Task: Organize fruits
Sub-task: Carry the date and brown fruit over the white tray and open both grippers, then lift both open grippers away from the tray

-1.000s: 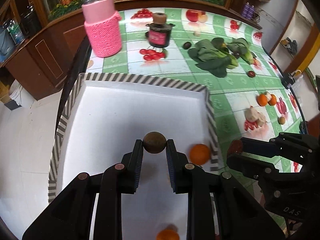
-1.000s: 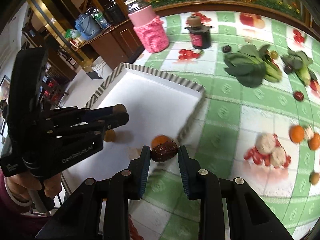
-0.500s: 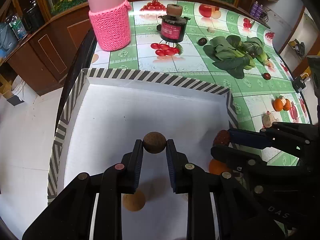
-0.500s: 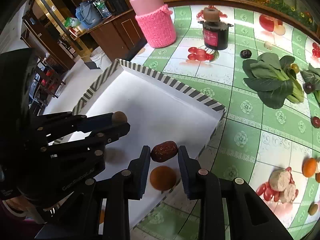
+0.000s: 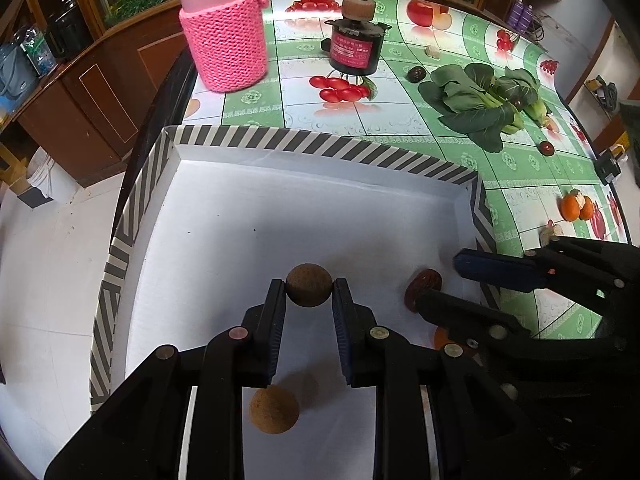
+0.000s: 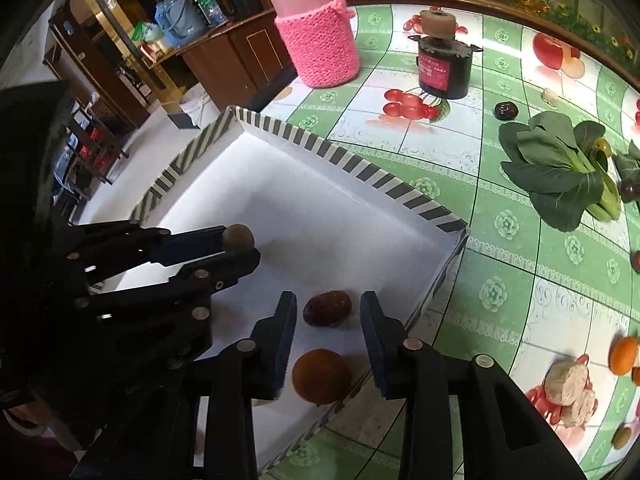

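Note:
A white box with a striped rim (image 5: 320,146) lies on the fruit-print table. My left gripper (image 5: 309,294) is shut on a brown round fruit (image 5: 309,290) held above the box floor; it also shows in the right wrist view (image 6: 238,237). My right gripper (image 6: 328,314) is open over the box's right side. A dark red date (image 6: 327,308) lies on the box floor between its fingers, also seen in the left wrist view (image 5: 423,285). A second brown round fruit (image 5: 274,410) and an orange fruit (image 6: 322,376) lie in the box.
On the table beyond the box stand a pink knit-covered jar (image 5: 224,36) and a black jar (image 5: 355,44). Bok choy (image 5: 476,102), dark dates (image 5: 416,74), small oranges (image 5: 574,207) and garlic (image 6: 572,386) lie to the right.
My right gripper has opened and let the red date drop onto the box floor. Both grippers moved further over the box. My left gripper still holds its brown fruit.

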`<state>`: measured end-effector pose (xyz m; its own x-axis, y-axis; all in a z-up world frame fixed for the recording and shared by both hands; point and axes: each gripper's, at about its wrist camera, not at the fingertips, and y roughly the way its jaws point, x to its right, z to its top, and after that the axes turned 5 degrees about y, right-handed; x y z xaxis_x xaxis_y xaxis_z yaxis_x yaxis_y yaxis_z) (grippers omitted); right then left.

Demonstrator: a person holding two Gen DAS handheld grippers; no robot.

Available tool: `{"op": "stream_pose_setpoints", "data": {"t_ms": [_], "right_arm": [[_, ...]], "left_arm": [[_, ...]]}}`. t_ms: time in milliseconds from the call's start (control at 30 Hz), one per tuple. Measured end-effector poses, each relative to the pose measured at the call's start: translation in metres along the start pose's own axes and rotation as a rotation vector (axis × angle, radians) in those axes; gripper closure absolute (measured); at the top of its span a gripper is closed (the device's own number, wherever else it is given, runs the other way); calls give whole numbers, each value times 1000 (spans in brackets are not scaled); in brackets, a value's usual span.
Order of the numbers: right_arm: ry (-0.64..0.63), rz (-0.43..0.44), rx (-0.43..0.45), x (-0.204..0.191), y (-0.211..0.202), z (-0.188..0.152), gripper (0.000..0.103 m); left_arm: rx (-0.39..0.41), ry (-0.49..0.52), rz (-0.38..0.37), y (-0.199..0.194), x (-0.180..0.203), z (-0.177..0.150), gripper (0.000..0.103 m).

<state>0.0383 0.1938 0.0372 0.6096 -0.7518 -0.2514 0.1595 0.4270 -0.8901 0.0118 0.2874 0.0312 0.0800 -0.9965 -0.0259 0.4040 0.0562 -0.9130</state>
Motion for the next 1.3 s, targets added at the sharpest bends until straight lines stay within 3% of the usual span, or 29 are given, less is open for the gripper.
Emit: {"op": "stream_pose_setpoints", "data": {"t_ms": [33,100,167,300,433,900,1100,1300], "right_arm": [[4,-7,0,0,-3,-1,61],[11,-9,7,0,-11,-4,60],[25,3,24,2,-21,-7,58],[66,5,52,11,-40,-16,50],[115,-8,62,26,-55,-28,49],[287,-154,126,96,-104,-81,31],[364,-192,133,132,-118,-105,31],[348,-199,145,146,-110,-109,31]], "left_arm": [[2,-1,1,-1,-1,-1,72],[14,-8,1,-6,-3,-2,48],[29,-15,3,-11,-4,-2,42],[50,-4,13,-22,2,-2,42],[65,11,-6,-32,16,-2,42],[75,84,-70,-43,82,0,42],[54,113,-101,-38,110,-1,42],[44,149,-112,-34,134,1,42]]}}
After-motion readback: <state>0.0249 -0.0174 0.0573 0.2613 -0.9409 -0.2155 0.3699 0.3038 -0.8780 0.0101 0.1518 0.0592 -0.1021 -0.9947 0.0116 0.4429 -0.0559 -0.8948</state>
